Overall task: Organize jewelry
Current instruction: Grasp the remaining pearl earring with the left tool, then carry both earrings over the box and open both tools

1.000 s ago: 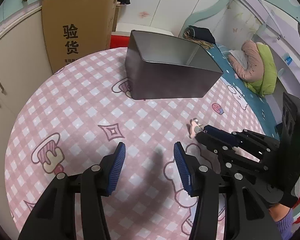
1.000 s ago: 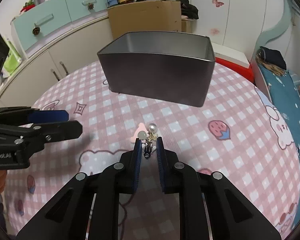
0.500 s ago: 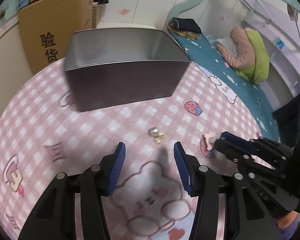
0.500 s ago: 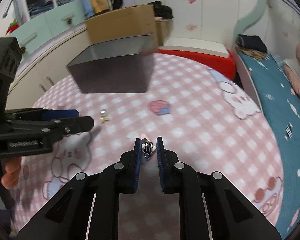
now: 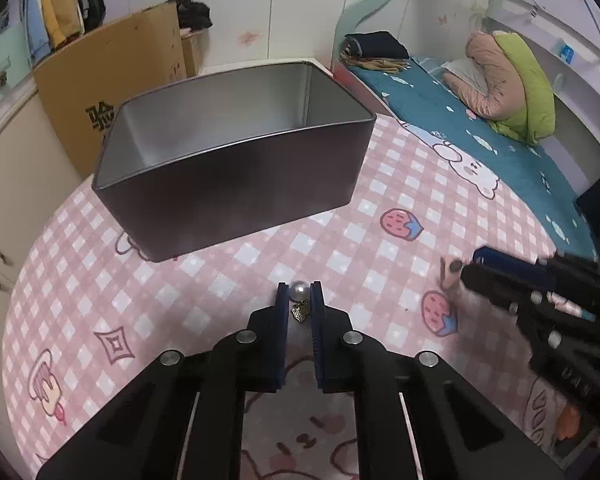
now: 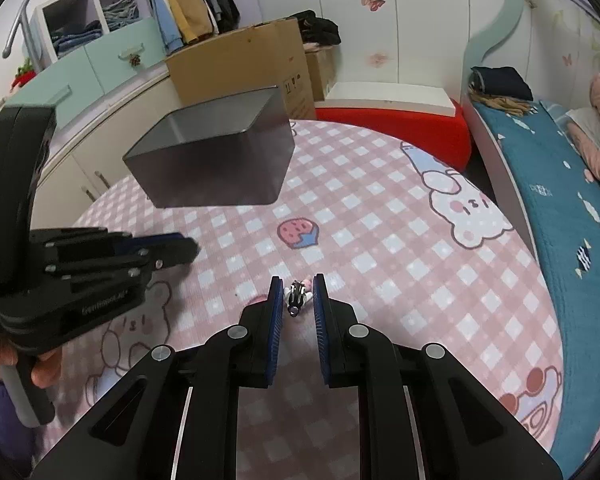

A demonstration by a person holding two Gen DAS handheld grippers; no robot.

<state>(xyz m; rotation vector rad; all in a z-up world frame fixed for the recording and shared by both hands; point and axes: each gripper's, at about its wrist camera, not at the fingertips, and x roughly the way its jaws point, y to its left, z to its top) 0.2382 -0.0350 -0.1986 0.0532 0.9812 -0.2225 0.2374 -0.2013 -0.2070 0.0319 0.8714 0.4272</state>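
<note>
We're pinching a pearl earring point(image 5: 300, 300) in the left gripper point(image 5: 299, 305) and a dark charm point(image 6: 297, 298) in the right gripper point(image 6: 296, 300), probably heading for the tin box point(image 5: 236, 184) next.

You get even, soft indoor light, no glare. Fisheye bending curves the table point(image 5: 80, 280) edge, with black vignette corners. The right gripper point(image 5: 456, 268) smears with motion blur; the metal box point(image 6: 220, 160) casts a faint shadow.

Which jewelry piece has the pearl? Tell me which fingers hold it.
The pearl earring with a gold charm, pinched in the left gripper. The piece in the right gripper is black and white, no pearl.
</note>
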